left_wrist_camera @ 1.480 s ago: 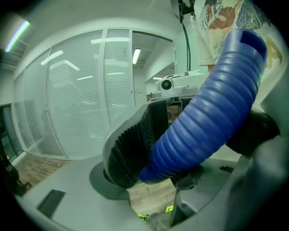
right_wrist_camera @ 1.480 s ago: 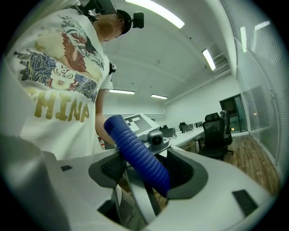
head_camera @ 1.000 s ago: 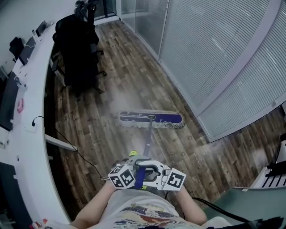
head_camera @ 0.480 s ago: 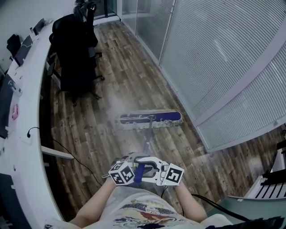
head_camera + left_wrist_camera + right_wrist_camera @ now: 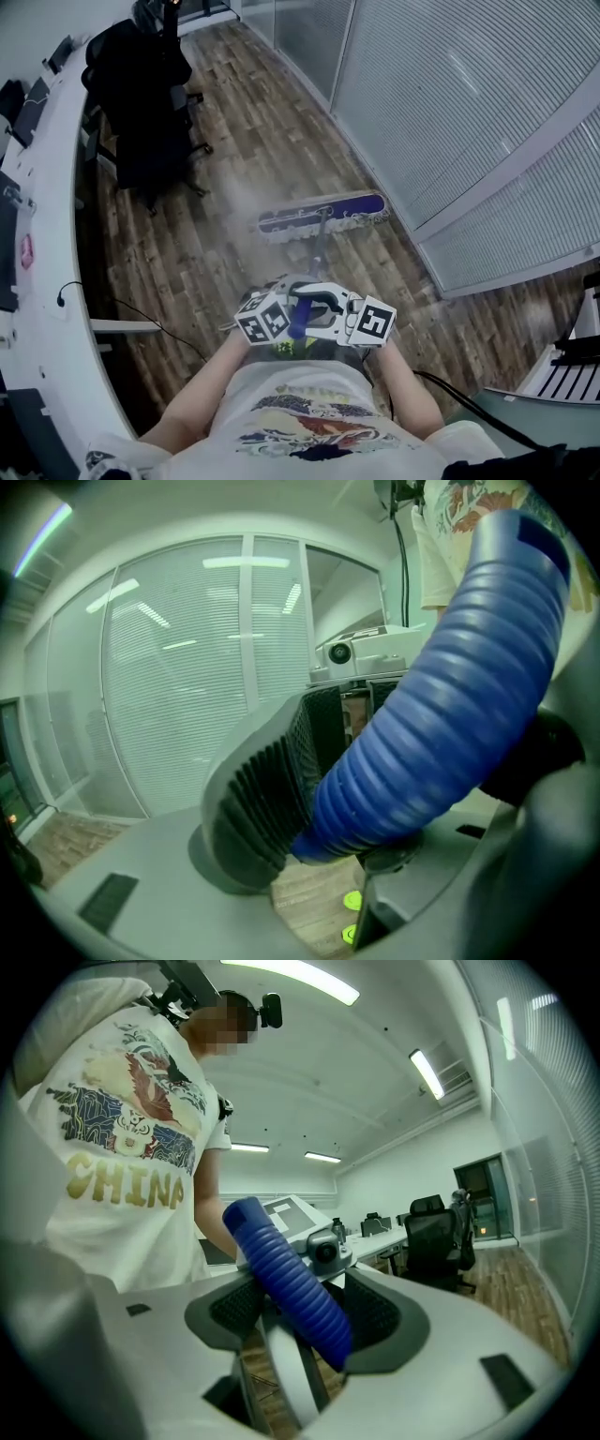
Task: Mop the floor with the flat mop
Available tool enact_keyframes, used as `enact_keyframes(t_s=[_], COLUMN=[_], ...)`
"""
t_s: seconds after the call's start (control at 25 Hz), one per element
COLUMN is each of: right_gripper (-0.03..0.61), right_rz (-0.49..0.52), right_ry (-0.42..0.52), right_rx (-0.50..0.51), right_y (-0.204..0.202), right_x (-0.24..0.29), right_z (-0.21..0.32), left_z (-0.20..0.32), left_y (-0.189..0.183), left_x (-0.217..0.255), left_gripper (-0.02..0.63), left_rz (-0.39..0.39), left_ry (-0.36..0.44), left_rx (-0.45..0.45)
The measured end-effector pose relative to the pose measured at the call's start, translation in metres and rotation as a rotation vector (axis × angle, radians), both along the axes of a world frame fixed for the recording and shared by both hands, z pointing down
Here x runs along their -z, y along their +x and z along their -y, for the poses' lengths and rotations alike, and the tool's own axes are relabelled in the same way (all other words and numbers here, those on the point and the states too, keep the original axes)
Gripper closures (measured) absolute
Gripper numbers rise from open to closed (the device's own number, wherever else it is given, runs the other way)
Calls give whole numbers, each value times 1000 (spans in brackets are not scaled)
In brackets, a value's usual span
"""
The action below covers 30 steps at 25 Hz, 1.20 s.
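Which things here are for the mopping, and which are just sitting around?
For the mopping: mop head, mop handle, left gripper and right gripper, both clamped on it, wooden floor.
Just sitting around: black office chair, white desk, black cable, window blinds.

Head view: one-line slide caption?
Left gripper and right gripper hold the blue handle; mop head lies on the wood floor.

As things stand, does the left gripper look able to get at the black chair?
Probably not. The left gripper is shut on the mop grip, as is the right gripper, and the chair stands far off by the desk, farther than the mop head.
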State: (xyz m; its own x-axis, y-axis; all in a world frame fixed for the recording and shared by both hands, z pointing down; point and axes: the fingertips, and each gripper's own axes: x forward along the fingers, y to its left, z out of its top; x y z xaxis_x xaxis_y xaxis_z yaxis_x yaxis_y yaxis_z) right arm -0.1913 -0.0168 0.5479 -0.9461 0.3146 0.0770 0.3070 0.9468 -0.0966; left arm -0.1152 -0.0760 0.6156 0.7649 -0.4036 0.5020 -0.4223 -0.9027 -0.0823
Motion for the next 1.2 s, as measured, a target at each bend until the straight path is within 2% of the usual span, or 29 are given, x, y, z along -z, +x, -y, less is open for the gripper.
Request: enact_keyframes(t_s=[0.16, 0.36, 0.64, 0.88, 1.2], right_gripper=[321, 322, 322, 321, 321], right_rz=[20, 48, 38, 12, 1], right_ry=[22, -11, -50, -66, -58], right_rx=[14, 9, -16, -18, -12], right_y=[-5, -19, -4, -3, -17], right_x=[0, 15, 26, 18, 14], right_z=[37, 90, 152, 135, 62], left_z=[39, 94, 155, 134, 62], left_y=[-4, -20, -5, -4, -18], left_x=[-3, 16, 26, 14, 9], left_gripper=[397, 397, 397, 405, 407], left_rz=[-14, -93, -79, 25, 11], left_ry=[4, -12, -17, -17, -15], left_rx=[15, 77, 67, 6, 23])
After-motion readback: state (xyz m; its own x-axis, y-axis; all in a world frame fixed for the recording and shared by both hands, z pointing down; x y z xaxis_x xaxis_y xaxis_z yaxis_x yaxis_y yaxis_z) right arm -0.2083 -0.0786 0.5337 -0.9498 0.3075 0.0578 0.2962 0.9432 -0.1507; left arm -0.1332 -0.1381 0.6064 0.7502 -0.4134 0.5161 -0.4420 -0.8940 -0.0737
